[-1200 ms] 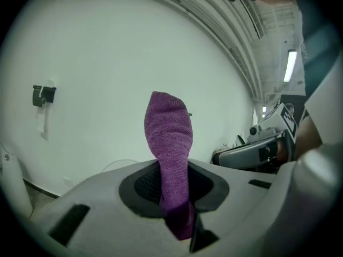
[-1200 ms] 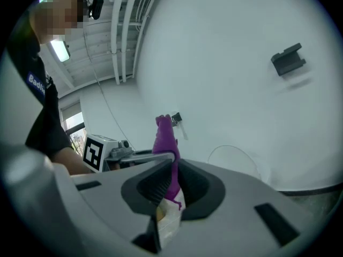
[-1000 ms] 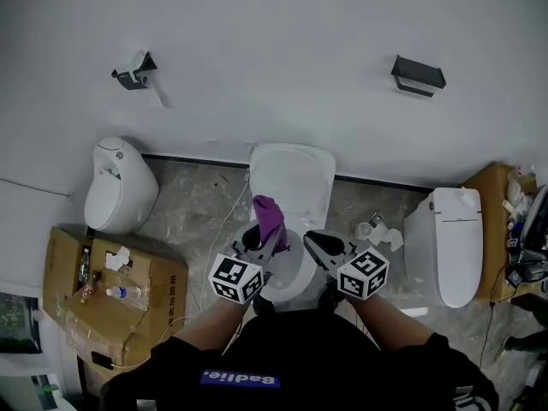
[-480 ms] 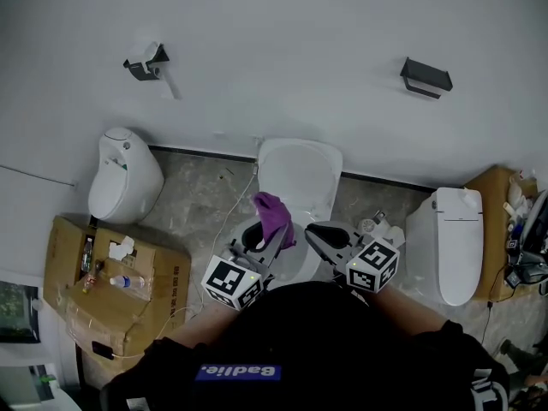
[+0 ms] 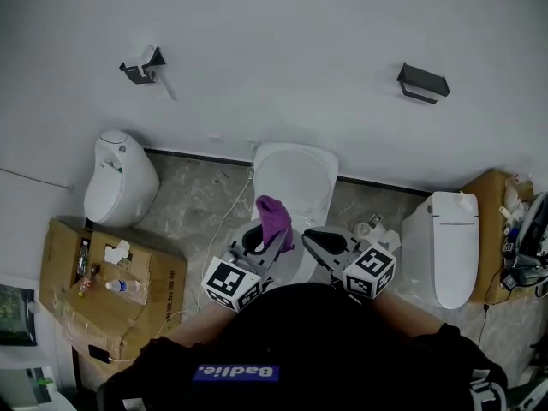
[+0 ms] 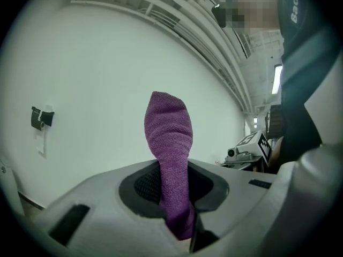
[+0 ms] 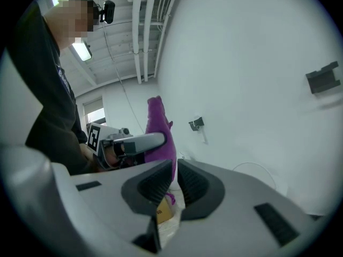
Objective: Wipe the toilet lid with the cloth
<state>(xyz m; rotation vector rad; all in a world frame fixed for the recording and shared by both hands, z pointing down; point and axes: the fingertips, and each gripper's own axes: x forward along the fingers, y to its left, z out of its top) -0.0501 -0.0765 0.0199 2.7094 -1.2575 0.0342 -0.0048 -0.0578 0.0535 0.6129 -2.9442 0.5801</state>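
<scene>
Now both grippers sit up off the toilet and point roughly level at the wall. The left gripper view shows only the wall and ceiling beyond its jaws, and the right gripper view much the same. The left gripper (image 5: 262,245) is clamped on the purple cloth (image 5: 274,219). The cloth stands up out of the jaws like a tongue, with its free end in the air and touching nothing. The right gripper (image 5: 319,243) has its jaws drawn almost together with only a thin slit between the pads. Nothing is caught in them, and the cloth shows only beyond them. The toilet lid (image 5: 295,187) lies white and bare in front of the person, just past the tips of both grippers, with its near end hidden under them.

For the task, I judge this a pause between strokes or the end of one, since the cloth is held firmly but is not on the lid. To go on wiping, the left gripper would have to tip down and lay the cloth flat on the lid again.

Against the picture of a second ago, the person's dark top now covers the forearms, which showed plainly then. It also covers the front of the toilet, which could be seen between the two marker cubes. The grippers keep nearly the same spot over the toilet and the same spacing from each other. The cloth stays in the same grip, and the right jaws are no wider. The cardboard box (image 5: 111,289) on the floor to the left is unmoved.
</scene>
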